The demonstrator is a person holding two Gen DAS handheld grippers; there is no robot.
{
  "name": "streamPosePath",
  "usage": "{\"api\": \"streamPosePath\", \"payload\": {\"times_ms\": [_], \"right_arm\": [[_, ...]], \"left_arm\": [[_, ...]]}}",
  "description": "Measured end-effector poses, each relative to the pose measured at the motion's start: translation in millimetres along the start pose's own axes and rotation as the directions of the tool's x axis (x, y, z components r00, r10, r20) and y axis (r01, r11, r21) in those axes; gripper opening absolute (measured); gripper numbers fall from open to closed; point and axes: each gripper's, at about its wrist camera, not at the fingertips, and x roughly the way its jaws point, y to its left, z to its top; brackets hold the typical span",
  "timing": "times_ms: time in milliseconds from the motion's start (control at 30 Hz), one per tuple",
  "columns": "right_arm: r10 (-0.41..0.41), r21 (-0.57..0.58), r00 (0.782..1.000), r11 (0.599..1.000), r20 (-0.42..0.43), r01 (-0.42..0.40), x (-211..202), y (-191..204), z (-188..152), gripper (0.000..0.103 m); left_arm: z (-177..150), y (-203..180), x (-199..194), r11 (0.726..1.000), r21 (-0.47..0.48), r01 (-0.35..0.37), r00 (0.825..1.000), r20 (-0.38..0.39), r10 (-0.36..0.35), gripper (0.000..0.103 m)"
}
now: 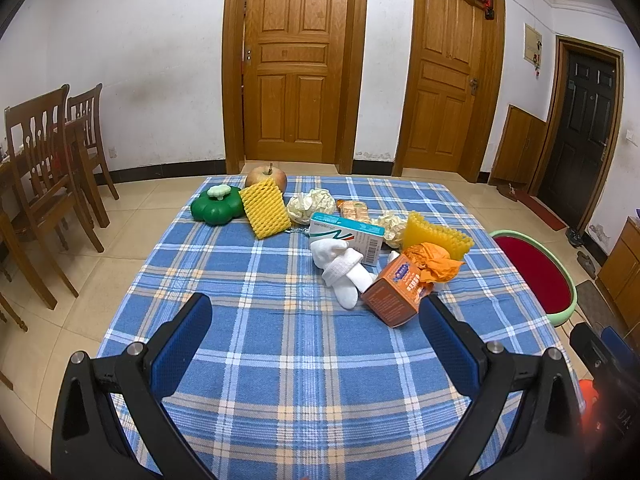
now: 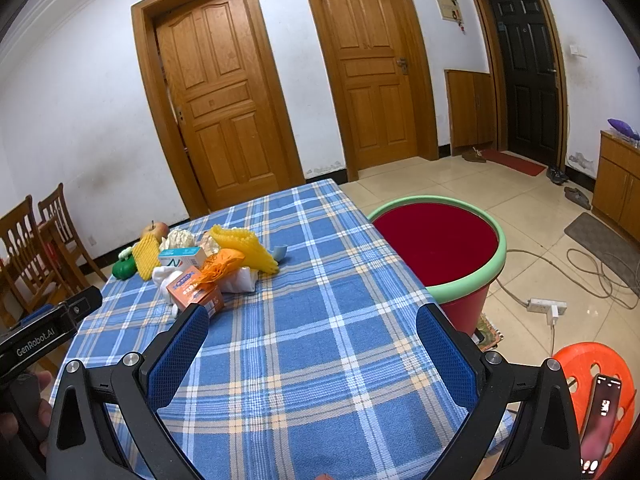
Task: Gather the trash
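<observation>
Nothing collected yet, by the look of it — red bin [image 2: 436, 240] with the green rim seems empty, standing off the table edge ahead and right of the right tongs [image 2: 312, 344]. Left tongs [image 1: 316, 334] spread wide, nothing between the pads; right tongs likewise apart and empty. Whole pile ahead: orange box [image 1: 394, 294] nearest, just beyond the left tongs' right finger, crumpled orange wrapper [image 1: 434, 266] on top, white socks [image 1: 344, 270] beside, blue-white carton [image 1: 348, 238] and yellow foam nets [image 1: 266, 210] further on. Likely not trash — apple [image 1: 266, 178] and green lid-like piece [image 1: 216, 206], far left. Checked cloth [image 1: 280, 360] bare between tongs and pile; no obstacle to reaching.
</observation>
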Motion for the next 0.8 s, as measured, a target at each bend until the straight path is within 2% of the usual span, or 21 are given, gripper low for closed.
{"api": "streamPosePath", "payload": {"times_ms": [433,800], "right_arm": [[-0.013,-0.021,1.0,1.0,-0.019,0.013,8,6,2,0.103],[0.006,-0.042,0.996,0.999,-0.089,-0.01,44,16,24,0.103]], "left_arm": [[10,17,20,1.0,-0.003,-0.024,0.999,-0.022,0.024,0.101],[31,42,63,0.998,-0.039,-0.055,0.994,-0.098,0.051,0.101]]}}
